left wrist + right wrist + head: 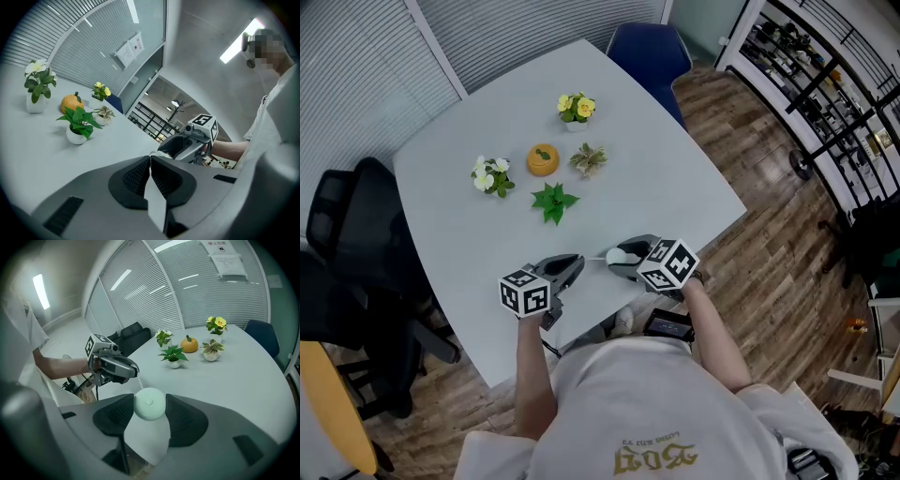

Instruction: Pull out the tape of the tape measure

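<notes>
In the head view, a white table (pixel 675 187) is seen from above. Near its lower edge the left gripper (pixel 572 265) and the right gripper (pixel 623 258) are held facing each other. A pale round tape measure (pixel 617 255) is gripped in the right one, and a thin tape (pixel 594 259) is stretched between the two. Toward the upper middle of the frame, white flowers (pixel 491 175), yellow flowers (pixel 576 107), a leafy plant (pixel 553 202), a striped plant (pixel 588 159) and an orange pumpkin (pixel 543 159) are grouped.

In the left gripper view, that gripper's jaws are seen pressed narrowly together, with the tape's end pinched at their tip. At the left of the frame, a square white pot (pixel 35 105) is filled with the white flowers. Just right of it, a round white pot (pixel 75 137) is filled with the leafy plant. The yellow flowers and the striped plant are set in smaller pots farther back.

In the right gripper view, the jaws are closed on the tape measure at the middle of the frame. From it the tape is seen running up and left to the left gripper's tip.
</notes>
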### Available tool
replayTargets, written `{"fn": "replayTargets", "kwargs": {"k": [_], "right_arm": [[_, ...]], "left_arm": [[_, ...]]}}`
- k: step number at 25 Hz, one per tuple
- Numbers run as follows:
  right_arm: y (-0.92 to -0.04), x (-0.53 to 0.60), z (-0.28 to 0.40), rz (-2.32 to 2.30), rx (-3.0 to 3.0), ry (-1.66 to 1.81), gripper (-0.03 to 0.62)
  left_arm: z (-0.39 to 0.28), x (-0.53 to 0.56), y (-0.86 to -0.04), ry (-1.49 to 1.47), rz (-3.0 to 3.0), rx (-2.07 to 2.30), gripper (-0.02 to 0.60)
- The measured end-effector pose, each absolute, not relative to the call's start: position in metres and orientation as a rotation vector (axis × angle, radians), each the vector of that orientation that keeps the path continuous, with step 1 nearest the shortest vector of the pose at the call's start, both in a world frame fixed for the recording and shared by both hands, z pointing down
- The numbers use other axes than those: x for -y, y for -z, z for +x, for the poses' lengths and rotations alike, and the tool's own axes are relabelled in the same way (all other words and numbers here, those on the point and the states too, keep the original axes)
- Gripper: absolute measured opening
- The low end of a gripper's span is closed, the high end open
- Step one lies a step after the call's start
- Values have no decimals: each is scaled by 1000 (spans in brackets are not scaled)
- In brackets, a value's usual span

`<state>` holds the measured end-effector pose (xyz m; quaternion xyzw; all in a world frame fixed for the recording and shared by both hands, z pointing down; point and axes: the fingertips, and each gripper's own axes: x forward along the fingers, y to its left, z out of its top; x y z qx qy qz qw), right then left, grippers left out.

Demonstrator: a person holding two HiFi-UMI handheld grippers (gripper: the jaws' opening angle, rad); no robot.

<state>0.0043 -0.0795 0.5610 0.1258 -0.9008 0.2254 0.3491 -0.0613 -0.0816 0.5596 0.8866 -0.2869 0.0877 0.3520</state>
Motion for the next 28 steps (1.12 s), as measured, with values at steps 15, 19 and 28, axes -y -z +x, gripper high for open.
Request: {"fn": "replayTargets", "kwargs": {"k": [15, 19, 28], "right_arm": [[-560, 75, 14, 337, 2317, -587, 229], [-559, 75, 15, 340, 2320, -585, 229], [-565, 74, 19, 351, 2288, -590, 229]], "left_arm": [[-71, 79, -559, -228, 2286, 796, 12], [-74, 79, -559, -232, 2288, 822, 11], [-81, 79, -562, -268, 2273, 881, 11]]}}
